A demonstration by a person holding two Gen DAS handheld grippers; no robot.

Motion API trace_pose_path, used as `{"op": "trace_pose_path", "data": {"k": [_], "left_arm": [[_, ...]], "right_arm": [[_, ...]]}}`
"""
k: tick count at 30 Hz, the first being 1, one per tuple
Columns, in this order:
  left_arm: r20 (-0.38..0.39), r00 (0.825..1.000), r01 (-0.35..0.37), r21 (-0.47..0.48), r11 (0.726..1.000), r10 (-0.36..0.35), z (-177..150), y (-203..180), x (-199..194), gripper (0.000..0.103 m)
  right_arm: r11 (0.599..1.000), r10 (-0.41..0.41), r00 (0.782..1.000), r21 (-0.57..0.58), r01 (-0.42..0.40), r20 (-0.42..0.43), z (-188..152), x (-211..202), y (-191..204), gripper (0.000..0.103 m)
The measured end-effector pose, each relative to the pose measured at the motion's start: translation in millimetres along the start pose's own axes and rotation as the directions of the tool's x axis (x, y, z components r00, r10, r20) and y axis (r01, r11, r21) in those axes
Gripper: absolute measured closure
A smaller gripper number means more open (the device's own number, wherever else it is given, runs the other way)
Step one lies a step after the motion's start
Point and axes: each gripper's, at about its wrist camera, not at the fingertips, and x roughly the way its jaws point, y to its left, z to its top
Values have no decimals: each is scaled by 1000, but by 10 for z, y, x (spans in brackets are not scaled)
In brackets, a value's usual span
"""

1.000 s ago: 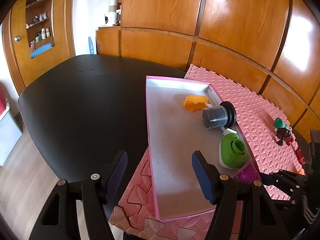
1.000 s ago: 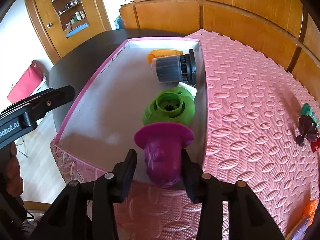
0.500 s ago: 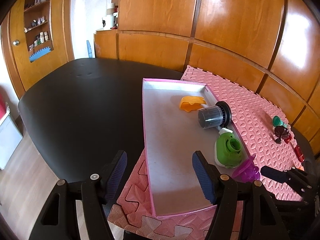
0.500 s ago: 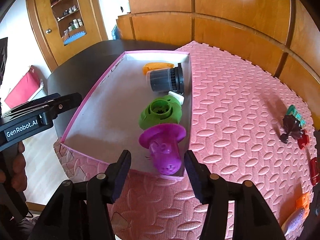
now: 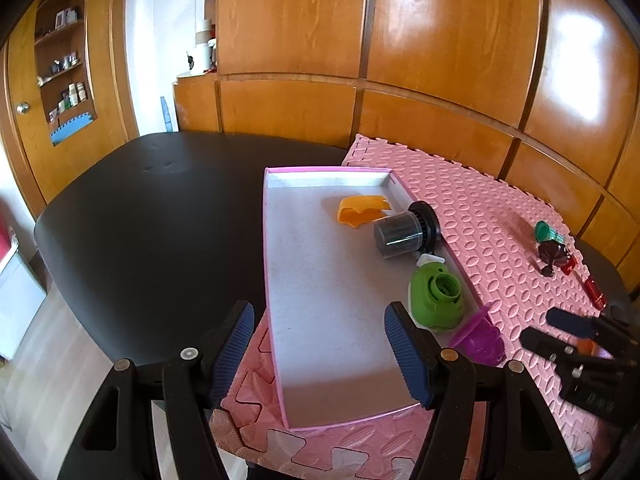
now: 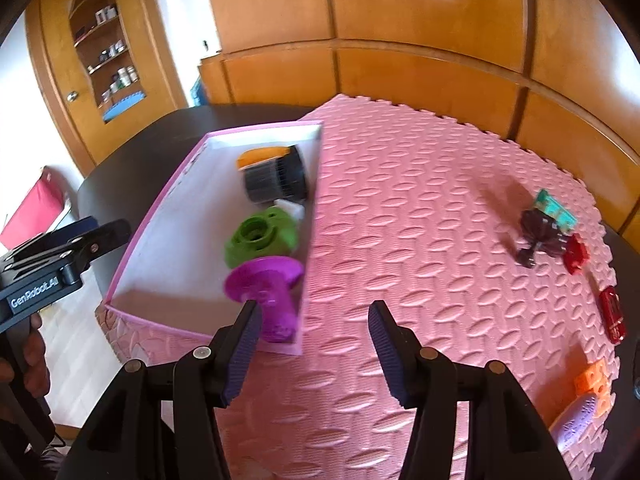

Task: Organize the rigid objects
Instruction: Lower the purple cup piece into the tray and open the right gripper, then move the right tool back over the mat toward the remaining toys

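Spreading across the whole scene is the dark oval table (image 5: 140, 208), and over its right part lies the pink interlocking foam mat (image 6: 420, 240). On the mat's left edge sits the shallow rectangular box with pink walls and a pale floor (image 5: 276, 364), the biggest thing on it. Inside, lined up along the box's right wall, from far to near: an orange plastic piece (image 5: 360, 209), a dark ribbed cylinder lying on its side (image 5: 402, 234), a green rounded plastic part with a white tab (image 5: 436, 300), and the purple flanged plastic piece (image 6: 268, 292), leaning in the near right corner against the wall.

Over the box's near end hangs the left gripper (image 5: 320, 348), blue pads spread wide, nothing between them. The right gripper (image 6: 314, 350) hangs over the mat just outside that corner, its pads parted and empty; the purple piece lies just beyond its left finger, free of both pads.

Out on the mat's far right, well apart from the box, small toys lie scattered: a dark maroon figure (image 6: 540, 234), a teal block (image 6: 554, 206), two red bits (image 6: 576, 256), an orange block (image 6: 594, 380).
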Motion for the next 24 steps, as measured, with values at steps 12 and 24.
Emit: {"op": "trace_pose_path", "data": {"k": [12,24], "left_arm": [[5,1000,20,51,998,-21,13,-178,-49,34],[1,999,39,94,995,-39,24,-340,-67,34]], "right_arm": [[986,-112,993,128,108,31,12,-213,-664,47],[944,-267,963,214,253,41,-38,-524,-1444,47]]}}
